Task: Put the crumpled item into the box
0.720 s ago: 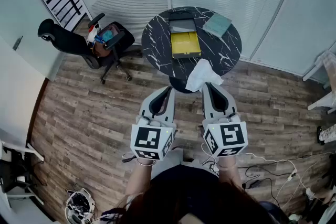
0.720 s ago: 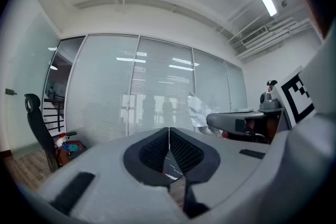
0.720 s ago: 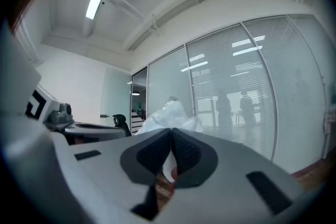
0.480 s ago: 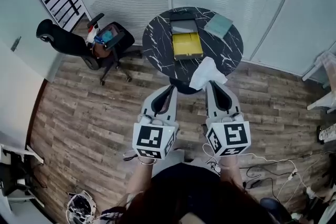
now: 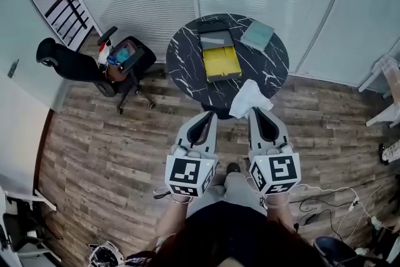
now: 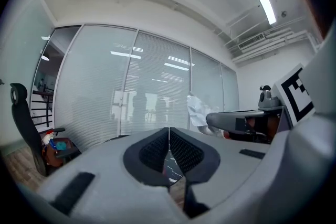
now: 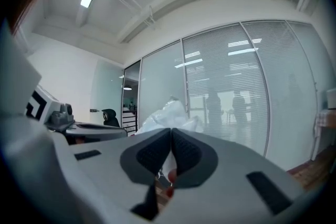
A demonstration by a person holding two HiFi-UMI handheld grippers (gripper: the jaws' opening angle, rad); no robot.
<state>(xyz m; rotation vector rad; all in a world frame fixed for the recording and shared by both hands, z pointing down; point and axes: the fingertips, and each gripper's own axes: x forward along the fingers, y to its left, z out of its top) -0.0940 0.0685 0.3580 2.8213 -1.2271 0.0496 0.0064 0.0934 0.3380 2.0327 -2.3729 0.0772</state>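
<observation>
The right gripper (image 5: 255, 110) is pinching the white crumpled item (image 5: 249, 98) tight and holding it up in the air, just over the near edge of the round desk (image 5: 187, 62). The left gripper (image 5: 209, 114) is squeezed closed with nothing in it. I think the carrying step is going on. Next, the item is needing to go farther in, over the open yellow box (image 5: 220, 63) at the middle of the desk, and then be let go. I am counting one crumpled item, one yellow box, two grippers and one flat green pad (image 5: 258, 34) by the far right edge.
</observation>
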